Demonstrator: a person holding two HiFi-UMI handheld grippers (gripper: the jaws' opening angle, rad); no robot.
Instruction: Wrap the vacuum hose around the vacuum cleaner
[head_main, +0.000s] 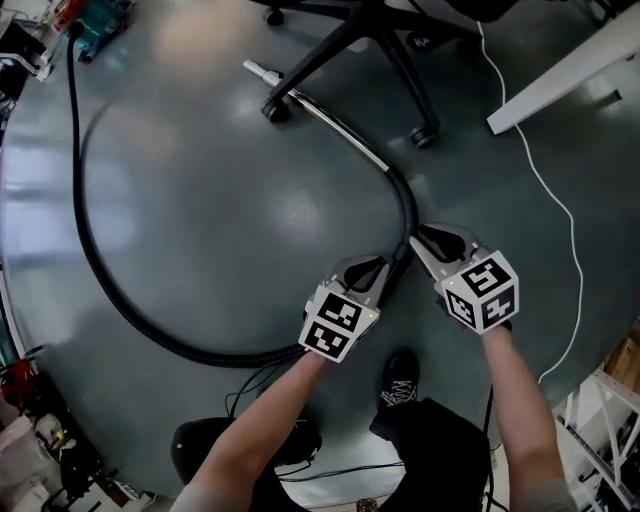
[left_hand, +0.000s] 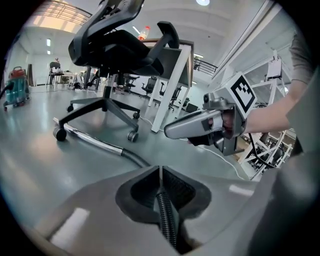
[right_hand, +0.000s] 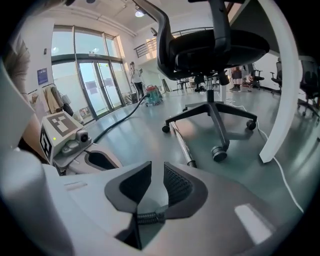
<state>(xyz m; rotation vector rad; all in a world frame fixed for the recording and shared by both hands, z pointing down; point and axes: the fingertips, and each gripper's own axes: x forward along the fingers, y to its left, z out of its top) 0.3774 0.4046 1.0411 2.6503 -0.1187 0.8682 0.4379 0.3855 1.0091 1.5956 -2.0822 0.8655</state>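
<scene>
your left gripper (left_hand: 161, 170) clamps the vacuum hose (head_main: 130, 300); your right gripper (right_hand: 157, 170) sits narrowly apart, hose loose inside. vacuum cleaner (head_main: 98, 25) far left. pull and the wand (head_main: 335, 125) may snag the chair caster (head_main: 275, 110).

Two tools (head_main: 392, 264) (head_main: 418, 240), one hose (head_main: 110, 290), one office chair (head_main: 340, 40), one cable (head_main: 560, 210)

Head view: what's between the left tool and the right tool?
A short stretch of the black vacuum hose runs between the left tool and the right tool; clearest in the head view.
</scene>
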